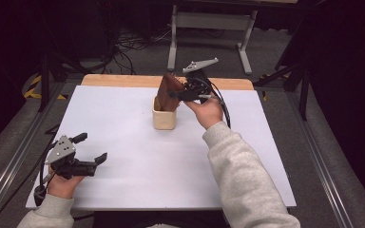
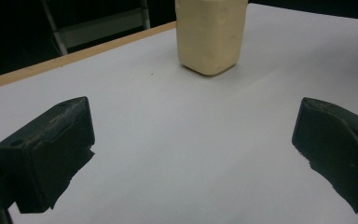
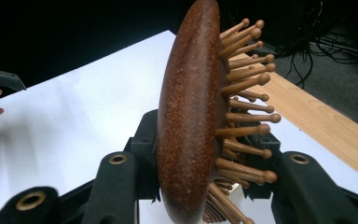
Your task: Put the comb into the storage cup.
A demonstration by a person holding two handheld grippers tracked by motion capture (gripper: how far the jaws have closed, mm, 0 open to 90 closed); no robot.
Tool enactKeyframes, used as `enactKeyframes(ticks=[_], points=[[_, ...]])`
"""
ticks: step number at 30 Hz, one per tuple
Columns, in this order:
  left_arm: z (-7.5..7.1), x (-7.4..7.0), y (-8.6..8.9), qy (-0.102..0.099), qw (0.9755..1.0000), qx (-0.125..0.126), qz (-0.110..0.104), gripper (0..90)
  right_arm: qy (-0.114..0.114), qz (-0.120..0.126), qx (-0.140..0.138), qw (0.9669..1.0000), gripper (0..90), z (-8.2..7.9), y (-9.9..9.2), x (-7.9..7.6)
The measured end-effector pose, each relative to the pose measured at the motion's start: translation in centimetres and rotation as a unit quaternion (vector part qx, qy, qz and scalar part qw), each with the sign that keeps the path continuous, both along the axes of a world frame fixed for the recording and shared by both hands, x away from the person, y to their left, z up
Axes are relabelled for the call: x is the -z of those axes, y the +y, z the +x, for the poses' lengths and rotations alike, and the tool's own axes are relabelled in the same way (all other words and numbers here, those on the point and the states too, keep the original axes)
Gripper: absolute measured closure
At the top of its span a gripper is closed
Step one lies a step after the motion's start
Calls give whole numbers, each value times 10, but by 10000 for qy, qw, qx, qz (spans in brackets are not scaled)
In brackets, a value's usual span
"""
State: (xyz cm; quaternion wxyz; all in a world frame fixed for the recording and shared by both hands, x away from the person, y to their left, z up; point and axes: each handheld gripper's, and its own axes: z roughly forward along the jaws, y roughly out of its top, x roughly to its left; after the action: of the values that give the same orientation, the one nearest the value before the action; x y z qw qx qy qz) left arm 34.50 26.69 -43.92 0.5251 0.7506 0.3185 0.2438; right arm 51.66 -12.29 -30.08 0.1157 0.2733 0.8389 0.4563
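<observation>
A white table (image 1: 123, 114) carries a cream cup (image 1: 164, 118) a little toward its far edge, about midway between the left and right edges. A brown wooden brush (image 1: 169, 90) stands in the cup, leaning, with its head well above the rim. The right gripper (image 1: 183, 92), held by the right hand (image 1: 204, 111) reaching in from the near right, is closed on the brush head just above the cup. In the right gripper view the brush (image 3: 189, 116) stands upright between the black jaws, its rounded back to one side and its wooden pins with ball tips pointing to the other; the jaws press on both sides. The left gripper (image 1: 91, 148) rests low near the table's near left corner, held by the left hand (image 1: 62, 183), its jaws spread wide with nothing between them. In the left gripper view the two jaws stand far apart over bare white surface, and the cup (image 2: 209, 35) sits ahead, well apart from them. The table's far edge shows a wooden strip (image 1: 123, 80).
</observation>
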Motion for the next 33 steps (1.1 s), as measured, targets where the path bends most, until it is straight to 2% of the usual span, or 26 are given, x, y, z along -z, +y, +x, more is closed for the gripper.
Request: enactKeyframes(ticks=[8,14,18,19,20,23,24,26,29,33], points=[[0,1,-1,14,10000,17,15,2,-1,-6,-16,10000,562,0,1,1],[0,1,-1,17,10000,20,7,2,-12,14,-6,10000,515,0,0,0],[0,0,-1,7,10000,28,9,2,-186,89,97,9997,380,0,-4,-3],[0,1,-1,5,10000,25,9,2,-186,89,97,9997,380,0,-4,-3],[0,1,-1,6,10000,27,8,3,-246,98,116,9996,327,0,-5,-3],[0,1,-1,12,10000,34,-2,2,-303,-8,271,9992,209,3,-9,-2],[0,1,-1,11,10000,37,-8,2,-303,-8,271,9992,209,3,-9,-2],[1,1,-1,17,10000,38,-9,2,-297,-57,387,9988,117,6,-14,0],[1,1,-1,34,10000,42,2,2,-305,-143,423,9985,109,6,-17,0],[1,1,-1,18,10000,47,4,2,-446,-216,549,9973,61,4,-22,-3]])
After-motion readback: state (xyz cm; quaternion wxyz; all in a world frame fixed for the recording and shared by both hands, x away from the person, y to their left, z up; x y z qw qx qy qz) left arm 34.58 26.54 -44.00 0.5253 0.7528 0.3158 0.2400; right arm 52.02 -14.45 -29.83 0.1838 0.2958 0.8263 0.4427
